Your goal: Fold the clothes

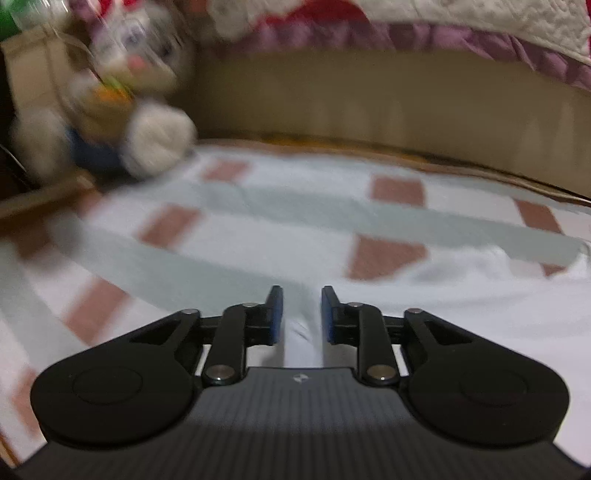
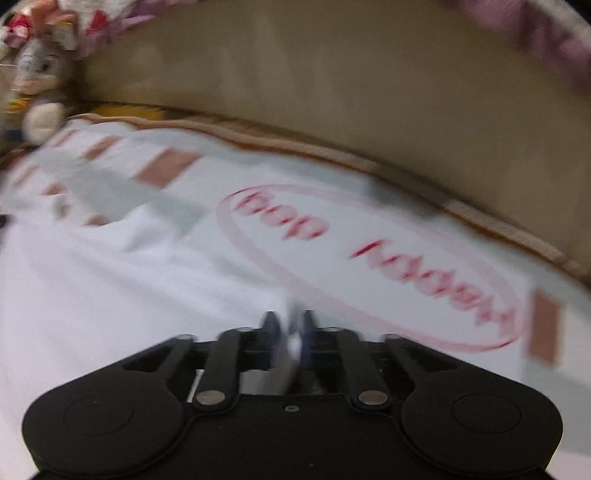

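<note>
A white T-shirt (image 2: 129, 280) with a red oval print (image 2: 369, 258) lies spread on a checked sheet (image 2: 110, 173). My right gripper (image 2: 290, 325) is shut on a pinch of its white cloth, which bunches between the blue pads. In the left wrist view the same white shirt (image 1: 480, 314) covers the lower right of the sheet (image 1: 258, 221). My left gripper (image 1: 302, 306) stands open low over it, and a strip of white cloth shows in the gap between its fingers. Both views are blurred by motion.
A plush toy (image 1: 122, 110) sits at the far left corner of the sheet, seen again as the plush toy (image 2: 37, 85) in the right wrist view. A beige upholstered side (image 1: 369, 99) with a quilted cover (image 1: 480, 22) above it rises along the far edge.
</note>
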Available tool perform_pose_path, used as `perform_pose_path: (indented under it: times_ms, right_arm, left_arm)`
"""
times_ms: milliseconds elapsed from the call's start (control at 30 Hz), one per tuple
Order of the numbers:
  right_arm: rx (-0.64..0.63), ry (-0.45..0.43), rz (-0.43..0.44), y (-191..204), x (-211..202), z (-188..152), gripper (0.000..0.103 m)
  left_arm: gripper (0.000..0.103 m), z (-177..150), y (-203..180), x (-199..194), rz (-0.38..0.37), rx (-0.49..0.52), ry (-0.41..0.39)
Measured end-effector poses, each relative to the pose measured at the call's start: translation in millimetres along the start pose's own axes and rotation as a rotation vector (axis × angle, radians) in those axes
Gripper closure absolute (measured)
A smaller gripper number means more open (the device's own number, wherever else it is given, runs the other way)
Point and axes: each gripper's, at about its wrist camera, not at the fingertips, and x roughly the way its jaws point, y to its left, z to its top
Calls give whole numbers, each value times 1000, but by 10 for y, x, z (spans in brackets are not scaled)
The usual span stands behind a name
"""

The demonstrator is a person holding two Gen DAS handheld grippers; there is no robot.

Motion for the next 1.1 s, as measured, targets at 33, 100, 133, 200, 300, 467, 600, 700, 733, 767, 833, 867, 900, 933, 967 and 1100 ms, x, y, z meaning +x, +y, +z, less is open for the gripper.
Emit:
perform_pose_path:
  times_ms: [33, 100, 133, 200, 300, 467, 600, 700, 733, 767, 833, 867, 900, 933, 967, 1100]
  right_arm:
    - [25, -27, -43, -20, -26, 57, 66]
    - [26, -54, 7, 70, -51, 198, 66]
    - [6, -54, 68, 170, -39, 272, 66]
    - [-35, -53, 188, 368, -14, 422, 63]
    - [-189, -9, 281, 838, 155, 552, 57]
    - [-248, 42, 270, 1180, 547, 632, 49]
    - [-163, 15, 265, 1161, 667, 602, 53]
    - [-208, -25, 277, 1192, 614, 557, 88]
    - [-209, -39, 268, 1179, 591, 561, 94]
    - [-198, -50, 255, 1151, 585, 577, 96]
    - [-171, -66, 221, 1108, 584, 609, 99]
    - [-165, -70, 162, 1094, 605, 627, 103]
    - [-148, -76, 99, 1036, 602, 664, 103]
    - [-129, -82, 36, 969, 593, 704, 102]
    - [-91, -101, 17, 849, 532, 727, 95]
    - [183, -127, 140, 197, 170, 603, 77]
  left_arm:
    - [77, 37, -6, -30, 7, 8, -11]
    - [63, 136, -141, 79, -92, 25, 32]
    - [60, 185, -209, 134, -141, 33, 54]
    - [56, 284, -344, 243, -239, 50, 98]
    - [52, 432, -547, 408, -387, 76, 163]
    - [53, 476, -737, 820, -413, 81, 294]
    - [98, 448, -854, 782, -409, 201, 262]
    - [103, 466, -919, 706, -321, 226, 184]
    - [103, 461, -956, 704, -231, 249, 137]
    - [103, 455, -994, 704, -143, 274, 91]
    - [102, 462, -955, 718, -92, 261, 66]
    - [98, 479, -890, 715, -106, 220, 73]
    - [96, 505, -786, 666, -144, 148, 85]
    - [93, 513, -666, 567, -159, 84, 79]
    - [84, 516, -556, 464, -167, 29, 72]
    - [58, 341, -186, 79, -101, -8, 73]
